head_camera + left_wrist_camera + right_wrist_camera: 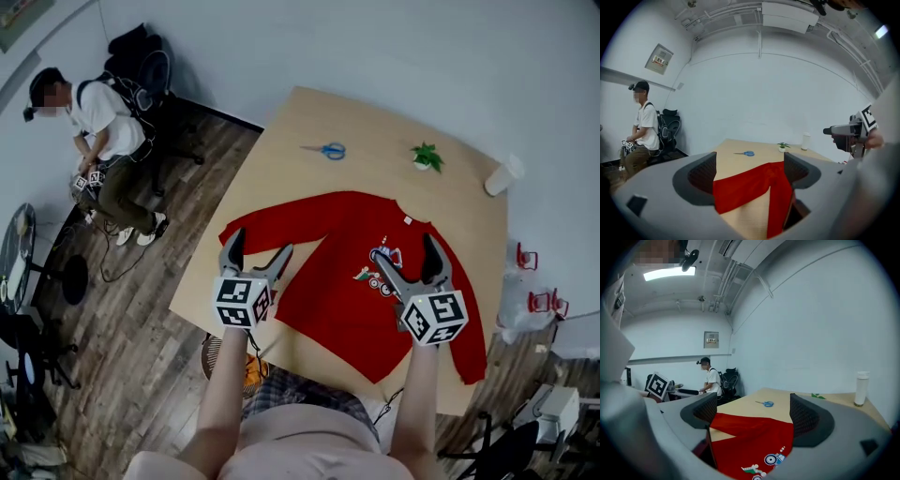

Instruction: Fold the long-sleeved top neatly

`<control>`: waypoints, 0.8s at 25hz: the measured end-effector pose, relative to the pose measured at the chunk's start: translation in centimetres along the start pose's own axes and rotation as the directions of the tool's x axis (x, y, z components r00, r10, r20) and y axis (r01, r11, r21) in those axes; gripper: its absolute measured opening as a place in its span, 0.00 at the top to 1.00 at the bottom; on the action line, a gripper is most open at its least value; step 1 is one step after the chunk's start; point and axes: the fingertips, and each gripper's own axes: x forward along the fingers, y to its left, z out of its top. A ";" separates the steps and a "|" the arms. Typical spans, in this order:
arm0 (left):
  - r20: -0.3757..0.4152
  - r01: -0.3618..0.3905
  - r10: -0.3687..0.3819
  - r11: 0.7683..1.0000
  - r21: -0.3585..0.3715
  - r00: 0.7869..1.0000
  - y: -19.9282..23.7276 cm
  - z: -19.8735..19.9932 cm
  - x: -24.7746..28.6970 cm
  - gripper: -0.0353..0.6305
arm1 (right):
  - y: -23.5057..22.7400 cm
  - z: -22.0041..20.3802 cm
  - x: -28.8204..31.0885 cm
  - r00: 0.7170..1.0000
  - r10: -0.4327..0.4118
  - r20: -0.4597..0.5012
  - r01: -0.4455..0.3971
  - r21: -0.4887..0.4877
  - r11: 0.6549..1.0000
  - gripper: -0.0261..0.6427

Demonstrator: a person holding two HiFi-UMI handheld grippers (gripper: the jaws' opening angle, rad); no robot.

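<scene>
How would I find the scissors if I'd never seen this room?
Start at the wooden table with the red top spread on it. Past the top's far edge lie the scissors, flat on bare wood, left of the little green plant. They are the only thing with blue handles.

Matt red cloth top [328, 246] on smooth pale wood table [309, 122]; dark plank floor [122, 347]

- No legible word, number or brand is showing in any view.
- Red top [349, 281], centre of the head view: the chest print is showing small cartoon figures and wheels only, and the white neck tag is reading as blank.
- Wall panel [659, 59], upper left of the left gripper view: it is carrying a label too small to read.
- Left gripper [260, 242] and right gripper [405, 248]: the cubes are displaying black-and-white square patterns, no characters.
</scene>
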 end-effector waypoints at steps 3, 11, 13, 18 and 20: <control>-0.009 -0.078 0.078 0.997 -0.014 0.997 3.1 -0.5 -0.5 0.29 | 2.5 0.4 3.8 0.996 0.083 -0.015 -0.083 -0.020 0.996 0.26; -0.073 -0.249 0.243 0.964 -0.093 0.967 9.9 -3.0 -1.5 0.30 | 8.5 -0.2 13.3 0.963 0.256 -0.084 -0.261 -0.049 0.964 0.28; -0.103 -0.282 0.270 0.951 -0.125 0.957 11.0 -4.5 -1.6 0.30 | 9.6 -1.2 15.5 0.950 0.291 -0.116 -0.296 -0.025 0.955 0.28; -0.198 -0.365 0.330 0.914 -0.179 0.923 13.7 -8.9 -1.7 0.30 | 12.2 -5.0 20.1 0.922 0.321 -0.215 -0.338 -0.049 0.940 0.28; -0.248 -0.393 0.343 0.898 -0.195 0.906 14.8 -10.8 -1.7 0.30 | 13.1 -6.3 21.6 0.915 0.323 -0.242 -0.347 -0.063 0.936 0.28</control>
